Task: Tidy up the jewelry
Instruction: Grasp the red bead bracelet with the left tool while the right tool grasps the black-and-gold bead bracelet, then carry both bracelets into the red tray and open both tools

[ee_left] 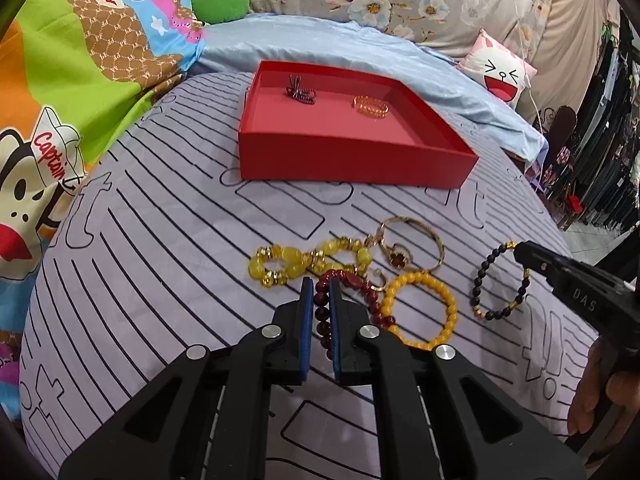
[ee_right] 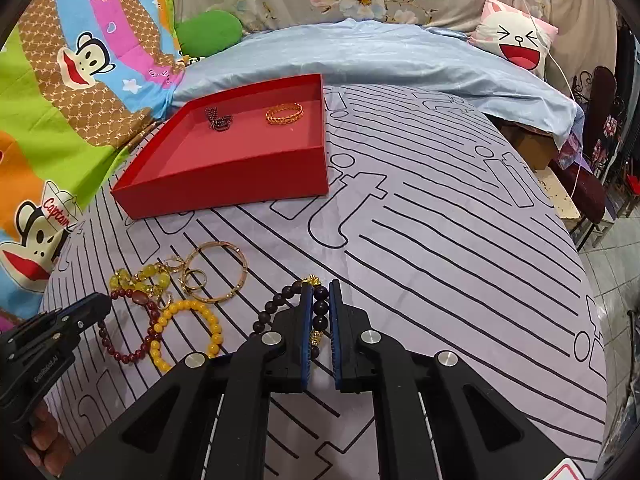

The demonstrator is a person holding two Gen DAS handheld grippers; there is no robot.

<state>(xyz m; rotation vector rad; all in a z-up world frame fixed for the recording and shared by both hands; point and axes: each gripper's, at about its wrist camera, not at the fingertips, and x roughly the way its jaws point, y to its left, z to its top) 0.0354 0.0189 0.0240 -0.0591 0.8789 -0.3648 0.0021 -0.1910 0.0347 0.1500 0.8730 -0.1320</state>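
Observation:
On the striped lilac cloth, my left gripper (ee_left: pixel 320 284) is shut on a dark red bead bracelet (ee_left: pixel 376 308), with beads pinched between its blue pads. My right gripper (ee_right: pixel 320 286) is shut on a black bead bracelet (ee_right: pixel 276 304) with gold charms. The left wrist view shows the right gripper (ee_left: pixel 520 250) at the right edge, with the black bracelet (ee_left: pixel 480 276) looped below its tip. The left gripper (ee_right: pixel 102 305) shows at the left of the right wrist view. Behind stands a red tray (ee_left: pixel 352 156) holding a dark beaded piece (ee_left: pixel 300 90) and a gold chain bracelet (ee_left: pixel 370 106).
Loose on the cloth lie a chunky yellow bead bracelet (ee_left: pixel 280 264), a gold bangle (ee_left: pixel 412 244), an orange bead bracelet (ee_left: pixel 420 312) and a small gold hoop (ee_left: pixel 378 278). A blue sheet (ee_right: pixel 360 56) and cushions lie behind. The surface drops off at the right toward a tiled floor (ee_right: pixel 616 264).

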